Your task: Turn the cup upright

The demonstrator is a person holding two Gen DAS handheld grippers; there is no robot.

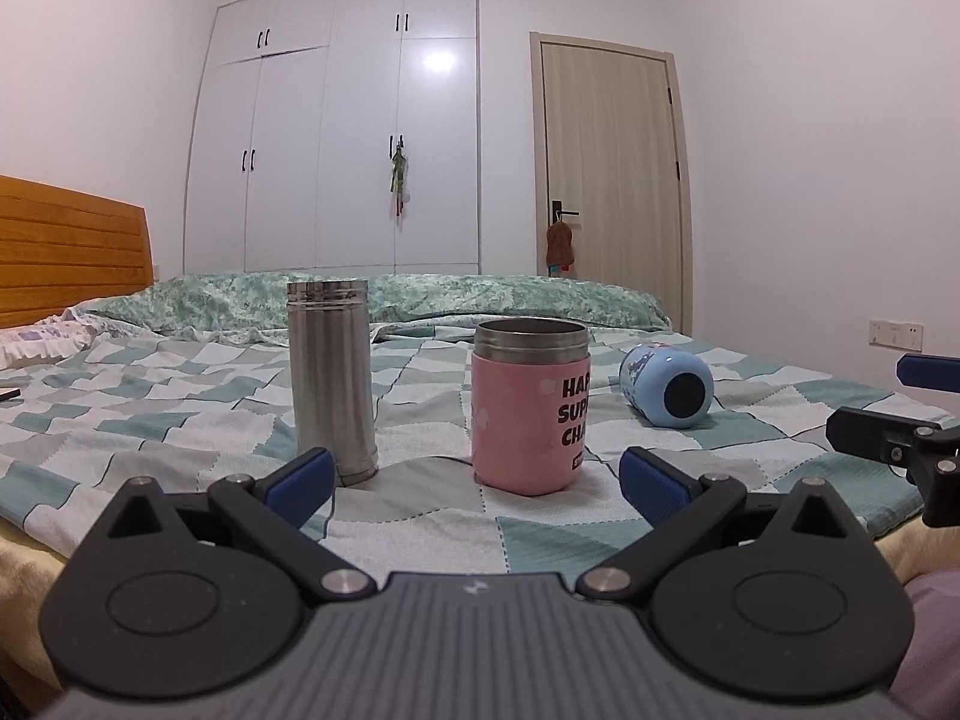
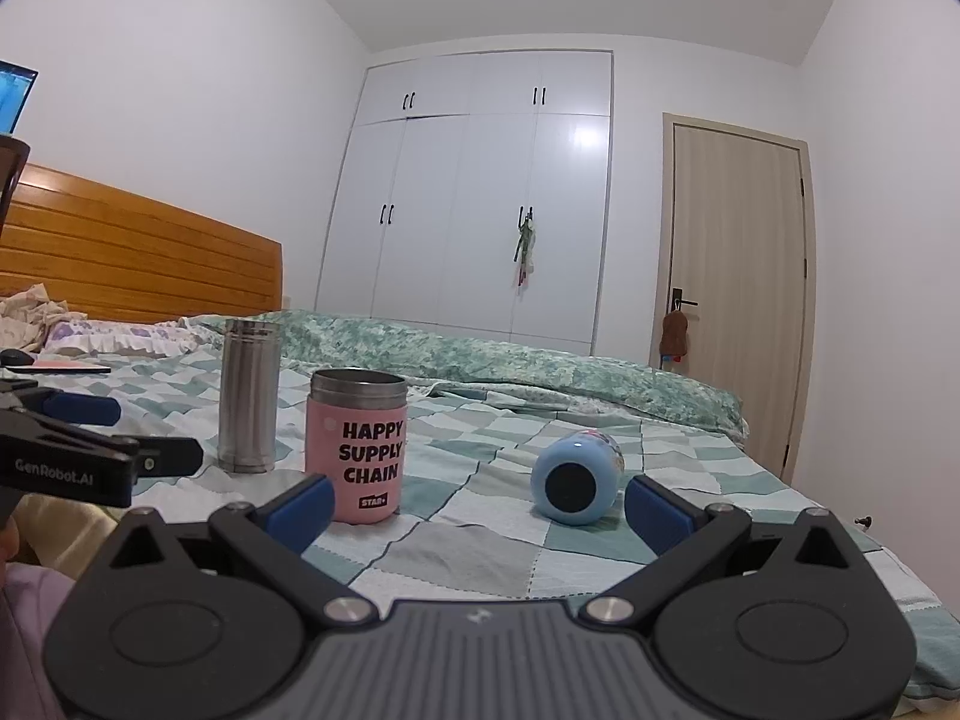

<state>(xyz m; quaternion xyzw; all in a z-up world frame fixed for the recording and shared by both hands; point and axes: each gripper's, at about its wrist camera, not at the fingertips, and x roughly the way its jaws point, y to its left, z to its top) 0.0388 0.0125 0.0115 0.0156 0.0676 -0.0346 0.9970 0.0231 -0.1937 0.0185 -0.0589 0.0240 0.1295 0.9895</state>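
Three cups on the bed, one down: the light blue cup (image 2: 575,479) lies on its side on the checkered bedspread (image 2: 480,552), dark round end facing the cameras, printed pattern on its body. It sits right of the pink cup (image 2: 355,447), apart from it, and just beyond the right gripper (image 2: 479,504), near its right finger. Right gripper is spread wide, holding nothing. Left gripper (image 1: 477,480) likewise wide apart and empty, with the pink cup just past its fingertips.

Pink cup stands upright, steel rim, black text "HAPPY SUPPLY CHAIN"; in the left wrist view the text is cut off by the cup's curve. Steel tumbler (image 1: 331,372) upright to its left and a little farther back.

Blue cup's far end is hidden behind its own body; can't make out the print.

Bedspread is teal, grey and white checks, rumpled green floral quilt (image 1: 420,294) at the far side, wooden headboard (image 2: 138,252) at left. White wardrobe (image 1: 336,126) on the far wall, wood-tone door (image 1: 609,174) to its right.
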